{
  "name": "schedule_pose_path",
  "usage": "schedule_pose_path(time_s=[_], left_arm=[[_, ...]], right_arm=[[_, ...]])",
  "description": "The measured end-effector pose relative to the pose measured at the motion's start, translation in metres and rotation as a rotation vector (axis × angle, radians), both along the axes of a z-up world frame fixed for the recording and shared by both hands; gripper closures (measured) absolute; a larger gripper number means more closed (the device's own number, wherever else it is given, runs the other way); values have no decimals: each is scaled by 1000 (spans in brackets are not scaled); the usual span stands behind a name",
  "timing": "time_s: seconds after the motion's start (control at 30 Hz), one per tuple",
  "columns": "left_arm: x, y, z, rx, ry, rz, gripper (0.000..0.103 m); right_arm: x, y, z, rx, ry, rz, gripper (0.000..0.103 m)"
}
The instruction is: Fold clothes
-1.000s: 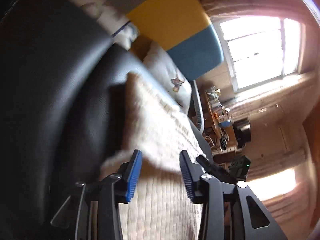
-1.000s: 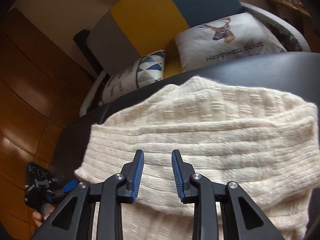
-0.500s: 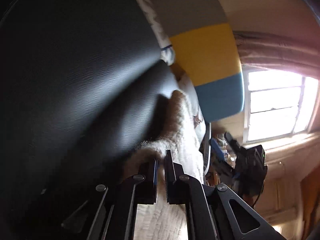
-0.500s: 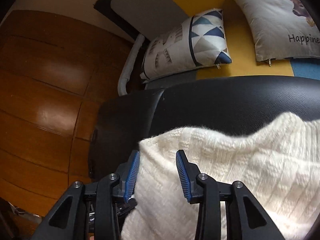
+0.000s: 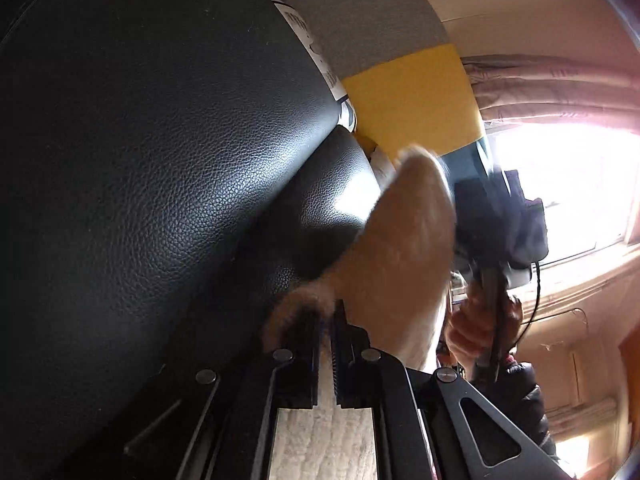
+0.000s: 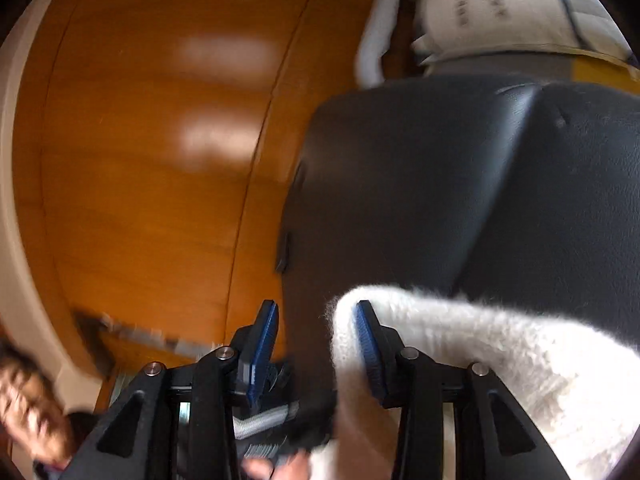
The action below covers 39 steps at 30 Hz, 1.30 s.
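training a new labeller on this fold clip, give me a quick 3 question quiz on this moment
1. True or false: the left gripper is shut on the cream sweater.
2. The right gripper is: A) shut on the sweater B) open, with sweater edge draped over one finger C) out of view.
3. Fill in: the sweater lies on a black ____ surface.

Key: 1 true; 2 B; 3 leather-look.
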State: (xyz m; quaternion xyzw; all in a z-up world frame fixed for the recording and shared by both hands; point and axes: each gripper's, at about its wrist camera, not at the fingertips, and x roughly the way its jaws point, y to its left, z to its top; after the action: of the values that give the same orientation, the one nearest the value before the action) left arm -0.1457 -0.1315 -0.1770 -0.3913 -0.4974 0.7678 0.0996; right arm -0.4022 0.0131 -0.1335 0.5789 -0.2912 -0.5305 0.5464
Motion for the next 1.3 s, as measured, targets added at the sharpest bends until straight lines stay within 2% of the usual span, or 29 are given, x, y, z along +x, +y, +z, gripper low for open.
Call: schedule_pose_path(time_s=[0.03,0.07,0.1,0.13,0.2,0.23,0.37,0.47,0.53,0.6,0.63,0.67,0.7,0.77,0.83,0.9,0.97,1.03,1.07,1.1,1.2,1.3], left_arm=[[0,-1,-1,4,-1,-1,95],[0,-3,-3,2,-1,1,95],[1,-5,-5,0,-1,4,95],[3,-5,-4,-6,0,6,95],[7,-7,-4,-7,-7,9,95],[9,-9,-3,3,-18,7,95],[20,-19,3,1,-42,-6,95],[27,-29,5,-3,-53,-1,95],[31,-34,1,38,-64,16,95],[38,-38,-2,61,-74,49,95],[42,-40,-4,69,-80,66,95],[46,-45,-5,46,-89,93,95],[50,-50,-7,32,-105,109,101],[56,-56,-5,9,-121,119,100],[60,-58,1,-10,-120,112,102],[59,-59,19,-28,-57,91,101],[39,-52,38,-78,-22,10,94],[14,-42,53,-140,5,-54,67],[2,-37,54,-169,9,-86,58],[-10,-31,53,-187,4,-142,50],[-23,-12,51,-271,10,-270,50],[-22,1,63,-412,96,-362,48]], right_arm=[[-4,4,-9,16,-14,-59,62],[-9,7,-18,32,-29,-118,77],[-10,11,-24,44,-32,-153,82],[-9,13,-22,61,-20,-166,83],[-3,20,-11,97,20,-185,76],[1,26,-2,106,45,-193,68],[20,54,34,121,144,-175,68],[45,71,47,180,201,-137,68],[67,83,49,295,276,-140,68],[85,94,38,516,340,-184,68],[93,106,32,622,384,-214,82],[101,119,29,651,426,-254,88],[106,132,27,646,437,-308,88],[110,151,22,613,407,-423,88],[112,161,15,545,380,-483,87],[115,166,10,493,376,-518,87],[116,170,6,450,364,-548,87],[121,178,8,404,301,-572,86],[125,183,10,381,263,-583,75],[129,187,13,324,226,-588,68],[150,191,23,83,134,-580,67],[175,178,14,-24,50,-551,63]])
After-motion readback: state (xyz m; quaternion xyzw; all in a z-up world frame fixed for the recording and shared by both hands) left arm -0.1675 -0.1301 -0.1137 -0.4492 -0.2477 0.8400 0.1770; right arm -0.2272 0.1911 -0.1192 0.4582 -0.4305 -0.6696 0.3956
